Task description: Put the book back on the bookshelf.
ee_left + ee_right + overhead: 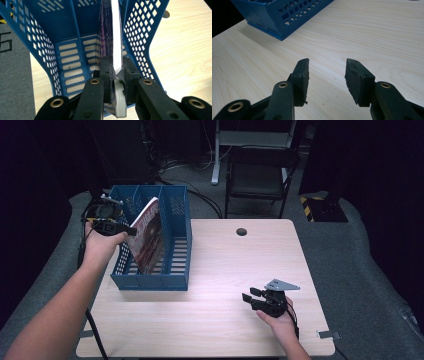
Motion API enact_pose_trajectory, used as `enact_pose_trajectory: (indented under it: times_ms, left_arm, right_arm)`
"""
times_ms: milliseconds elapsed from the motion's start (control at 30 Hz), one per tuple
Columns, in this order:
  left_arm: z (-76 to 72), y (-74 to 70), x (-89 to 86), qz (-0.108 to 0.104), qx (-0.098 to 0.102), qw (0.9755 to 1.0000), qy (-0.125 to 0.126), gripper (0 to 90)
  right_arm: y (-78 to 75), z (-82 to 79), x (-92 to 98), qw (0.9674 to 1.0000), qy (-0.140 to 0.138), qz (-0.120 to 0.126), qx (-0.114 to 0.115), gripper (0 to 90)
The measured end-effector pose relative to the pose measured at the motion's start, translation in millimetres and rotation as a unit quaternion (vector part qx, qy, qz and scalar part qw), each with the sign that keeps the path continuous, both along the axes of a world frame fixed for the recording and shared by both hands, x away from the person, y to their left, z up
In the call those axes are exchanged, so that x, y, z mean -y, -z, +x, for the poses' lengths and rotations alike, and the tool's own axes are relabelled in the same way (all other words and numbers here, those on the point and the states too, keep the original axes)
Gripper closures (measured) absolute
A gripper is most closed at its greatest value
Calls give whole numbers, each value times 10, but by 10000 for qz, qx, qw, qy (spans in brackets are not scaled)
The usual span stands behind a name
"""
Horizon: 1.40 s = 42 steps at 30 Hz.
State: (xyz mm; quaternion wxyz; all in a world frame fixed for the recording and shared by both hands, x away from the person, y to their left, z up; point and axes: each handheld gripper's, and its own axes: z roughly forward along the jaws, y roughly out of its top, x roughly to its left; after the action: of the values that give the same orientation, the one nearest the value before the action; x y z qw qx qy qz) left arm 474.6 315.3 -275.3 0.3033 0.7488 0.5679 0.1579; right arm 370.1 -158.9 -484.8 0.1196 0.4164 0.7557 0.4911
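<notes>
— Dark curtains and a folding chair (257,175) stood behind the pale wooden table (220,270), didn't they? What was on it?

— Mainly a blue file rack (172,232) at the far left corner, with slotted walls and dividers. A magazine (148,237) stood inside it, leaning, its top edge above the rim.

— And who had the magazine?

— The left gripper (131,231) did. In the left gripper view its jaws were pinched tight on the magazine's (116,40) edge, pages squeezed between the pads, with the rack's (62,47) compartment floor just beyond.

— The other hand?

— The right gripper (247,295) hovered low over the near right part of the table, well apart from the rack. In the right gripper view the right gripper (327,67) had its jaws partly spread, with nothing between them but bare wood.

— So how far along was the filing?

— Nearly done, I'd judge. The magazine was already down in a compartment, though tilted rather than upright. What remained, as far as I could tell, was seating it fully, letting go and drawing the left hand clear. Whether its lower edge touched the floor, I couldn't tell.
</notes>
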Motion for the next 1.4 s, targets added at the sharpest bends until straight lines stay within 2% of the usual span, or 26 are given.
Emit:
enact_pose_trajectory:
  times_ms: [167, 200, 400, 567, 800, 833, 867, 1033, 1400]
  left_arm:
    - [21, -17, 12, 68, -82, 9999, 5, 826]
    - [25, -9, 19, 76, -20, 10000, -23, 828]
    - [24, -22, 9, 83, -106, 9999, -22, 834]
    - [28, -21, -5, 110, -79, 9999, -25, 837]
    - [41, -19, -66, 71, -57, 9999, -99, 839]
    - [42, -8, -71, 37, 10, 9999, -162, 840]
    - [43, -15, -84, 11, -53, 9999, -141, 840]
    - [62, -20, -117, -62, -69, 9998, -184, 842]
    - [112, -46, -140, -101, -34, 9996, -261, 843]
  right_arm:
    - [2, 2, 1, 10000, 6, 3, 35, 539]
    - [1, 2, 1, 10000, -5, -10, 21, 538]
    - [-3, 0, 7, 10000, 55, 17, 31, 539]
    - [-6, -5, 5, 10000, 55, 3, 23, 539]
    - [-6, -5, 5, 10000, 49, 19, 78, 539]
    - [-6, -5, 7, 10000, 57, 8, 71, 538]
    - [-7, -10, 5, 10000, 83, 19, 39, 539]
    - [1, -2, 2, 9999, 80, -13, 83, 539]
    - [2, 2, 14, 9999, 100, -18, 71, 539]
